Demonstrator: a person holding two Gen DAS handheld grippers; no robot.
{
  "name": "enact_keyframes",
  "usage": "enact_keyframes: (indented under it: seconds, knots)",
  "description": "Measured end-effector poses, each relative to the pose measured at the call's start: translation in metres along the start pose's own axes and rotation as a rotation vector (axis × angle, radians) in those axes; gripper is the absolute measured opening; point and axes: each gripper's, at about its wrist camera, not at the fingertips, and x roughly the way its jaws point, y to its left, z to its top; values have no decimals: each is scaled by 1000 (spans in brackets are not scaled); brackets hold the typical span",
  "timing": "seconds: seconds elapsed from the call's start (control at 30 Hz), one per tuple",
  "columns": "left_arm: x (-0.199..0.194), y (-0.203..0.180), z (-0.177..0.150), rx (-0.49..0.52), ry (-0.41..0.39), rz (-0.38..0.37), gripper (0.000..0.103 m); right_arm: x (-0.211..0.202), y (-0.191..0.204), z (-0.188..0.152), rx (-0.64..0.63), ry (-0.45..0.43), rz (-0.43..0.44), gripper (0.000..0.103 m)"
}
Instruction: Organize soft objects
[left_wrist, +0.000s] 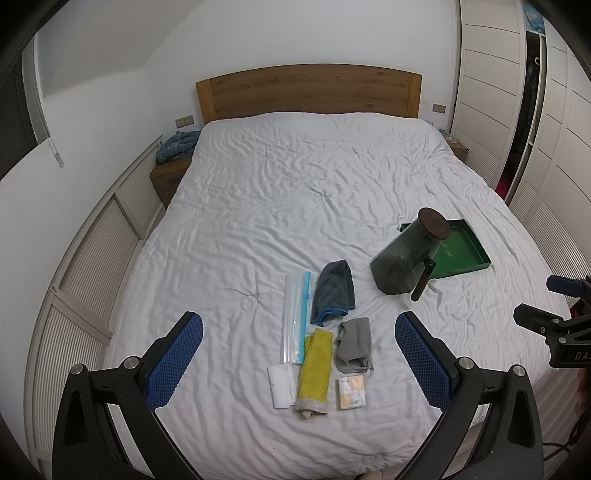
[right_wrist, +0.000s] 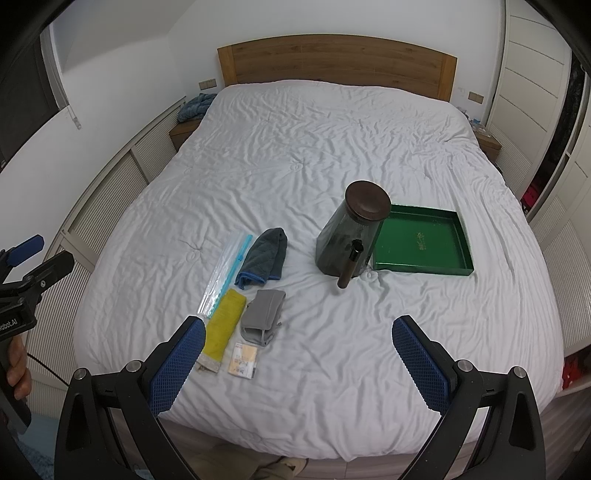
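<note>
Near the foot of the white bed (left_wrist: 295, 184) lie a dark blue-grey towel (left_wrist: 333, 291) (right_wrist: 264, 256), a yellow cloth (left_wrist: 314, 369) (right_wrist: 224, 328), a grey folded cloth (left_wrist: 354, 343) (right_wrist: 263, 315), a white cloth (left_wrist: 282, 386), a clear zip bag (left_wrist: 295, 317) (right_wrist: 224, 271) and a small packet (left_wrist: 351, 392) (right_wrist: 243, 360). My left gripper (left_wrist: 299, 356) hangs open over this group. My right gripper (right_wrist: 299, 363) is open above bare sheet, right of the packet. Both are empty.
A dark jar (left_wrist: 406, 254) (right_wrist: 351, 232) with a brown lid stands beside a green tray (left_wrist: 465, 247) (right_wrist: 421, 243), a dark tube (right_wrist: 349, 264) leaning on it. Bedside tables, a wooden headboard (left_wrist: 306, 90) and wardrobes (left_wrist: 517, 110) surround the bed. A hand (right_wrist: 16, 369) holds the left gripper.
</note>
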Motion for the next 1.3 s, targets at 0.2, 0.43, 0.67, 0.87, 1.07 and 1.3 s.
enact_keyframes:
  seconds: [0.2, 0.43, 0.67, 0.87, 1.07, 1.3]
  knots:
    - [11, -2, -10, 2, 9, 0, 102, 6, -1, -3, 1, 6, 3, 103]
    - [20, 4, -4, -8, 34, 6, 102, 20, -1, 0, -3, 21, 13, 103]
    - [58, 18, -10, -20, 95, 33, 102, 59, 10, 6, -29, 63, 42, 103]
    - [105, 32, -17, -41, 146, 44, 102, 114, 20, 19, -34, 111, 68, 103]
    - [175, 33, -26, -2, 176, 43, 102, 190, 33, 34, -39, 129, 87, 103]
    - [281, 24, -54, 101, 240, 38, 102, 299, 51, 46, -59, 124, 100, 103]
